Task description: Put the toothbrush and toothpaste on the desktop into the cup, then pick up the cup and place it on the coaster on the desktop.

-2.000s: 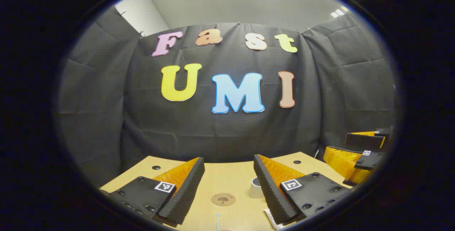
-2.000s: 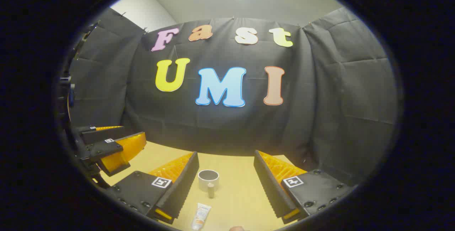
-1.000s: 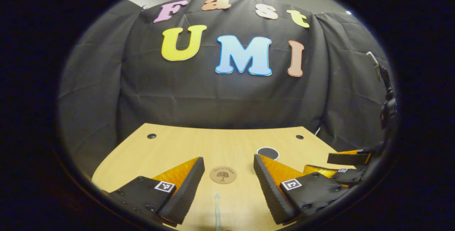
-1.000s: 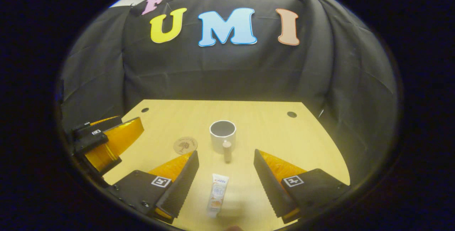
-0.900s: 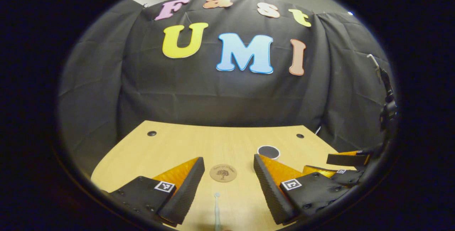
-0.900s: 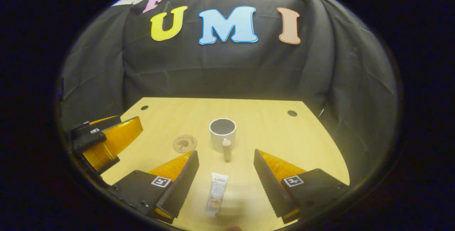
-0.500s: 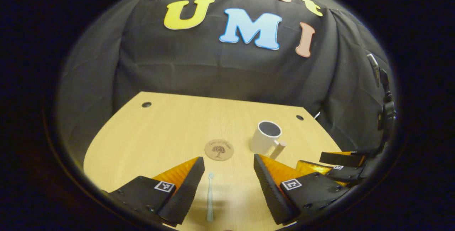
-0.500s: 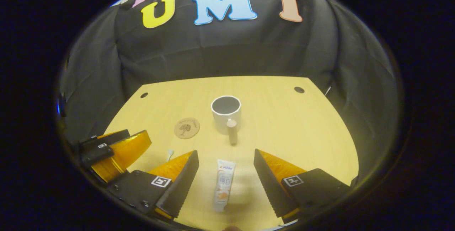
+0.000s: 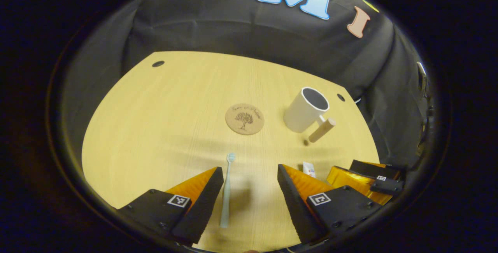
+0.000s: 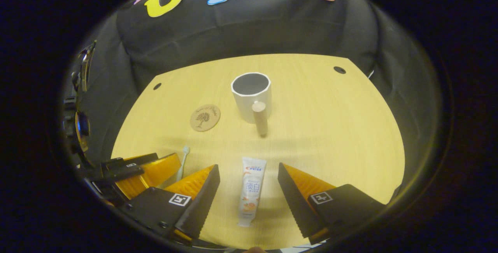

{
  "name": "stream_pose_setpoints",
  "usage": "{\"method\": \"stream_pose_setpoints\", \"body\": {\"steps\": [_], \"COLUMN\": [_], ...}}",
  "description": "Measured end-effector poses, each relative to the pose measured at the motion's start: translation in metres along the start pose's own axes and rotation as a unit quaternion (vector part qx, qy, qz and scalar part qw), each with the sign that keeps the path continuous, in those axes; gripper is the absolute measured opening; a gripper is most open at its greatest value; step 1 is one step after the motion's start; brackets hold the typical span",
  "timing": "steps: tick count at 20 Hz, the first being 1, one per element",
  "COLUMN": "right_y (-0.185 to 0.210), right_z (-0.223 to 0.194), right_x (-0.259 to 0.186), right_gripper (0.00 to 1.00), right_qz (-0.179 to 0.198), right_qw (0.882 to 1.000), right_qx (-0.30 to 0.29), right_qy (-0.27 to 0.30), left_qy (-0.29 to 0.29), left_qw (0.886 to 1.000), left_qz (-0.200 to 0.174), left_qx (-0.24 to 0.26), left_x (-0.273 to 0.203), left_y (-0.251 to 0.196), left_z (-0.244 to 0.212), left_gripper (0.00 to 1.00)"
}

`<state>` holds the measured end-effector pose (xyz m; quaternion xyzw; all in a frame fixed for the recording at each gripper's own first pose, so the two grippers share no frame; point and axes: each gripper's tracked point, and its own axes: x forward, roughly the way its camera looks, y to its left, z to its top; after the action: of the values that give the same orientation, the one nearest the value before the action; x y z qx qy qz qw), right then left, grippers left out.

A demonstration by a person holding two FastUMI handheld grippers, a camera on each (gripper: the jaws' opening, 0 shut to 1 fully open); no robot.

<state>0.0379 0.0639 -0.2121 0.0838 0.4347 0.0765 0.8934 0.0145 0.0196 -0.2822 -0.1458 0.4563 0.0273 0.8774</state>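
In the left gripper view, the left gripper [image 9: 249,190] hangs over the near edge of the desk [image 9: 155,120] with its two fingers wide apart and nothing held. The toothbrush [image 9: 226,192] lies flat on the desk between the fingers, closer to the left one, with its head pointing away toward the coaster [image 9: 244,118]. It does not touch either finger, as far as can be seen. The coaster lies flat near the middle of the desk. To the right of it stands the cup [image 9: 305,109], upright, its wooden handle pointing to the near right. One end of the toothpaste [image 9: 309,169] shows just beyond the right finger. The right gripper [image 9: 369,175] shows at the right edge, low over the desk.

In the right gripper view, the right gripper [image 10: 249,190] is also wide open and empty. The toothpaste [image 10: 251,190] lies flat between its fingers, apart from both. The cup [image 10: 252,95] stands farther away, straight ahead, handle toward the camera. The coaster [image 10: 205,117] lies to the left of the cup. The toothbrush [image 10: 182,163] lies at the left, just beside the left gripper [image 10: 144,171].
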Motion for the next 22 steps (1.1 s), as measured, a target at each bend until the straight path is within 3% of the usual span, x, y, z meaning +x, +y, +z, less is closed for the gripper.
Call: {"method": "stream_pose_setpoints", "body": {"steps": [5,11,22], "right_y": [-0.005,0.005,0.002], "right_z": [-0.01,-0.026,-0.047], "right_x": [0.016,0.032,0.047], "right_gripper": [0.96,0.96,0.96], "right_qz": [-0.009,-0.003,-0.009], "right_qw": [0.999,0.994,0.984], "right_qx": [0.0,0.013,0.019], "right_qy": [0.043,0.107,0.176], "left_qy": [0.078,0.171,0.245], "left_qw": [0.997,0.985,0.969], "left_qz": [0.02,0.032,0.037], "left_qx": [-0.001,-0.003,-0.006], "left_x": [0.018,0.03,0.034], "left_y": [0.01,0.019,0.027], "left_z": [-0.026,-0.054,-0.078], "left_gripper": [0.95,0.95,0.95]}}
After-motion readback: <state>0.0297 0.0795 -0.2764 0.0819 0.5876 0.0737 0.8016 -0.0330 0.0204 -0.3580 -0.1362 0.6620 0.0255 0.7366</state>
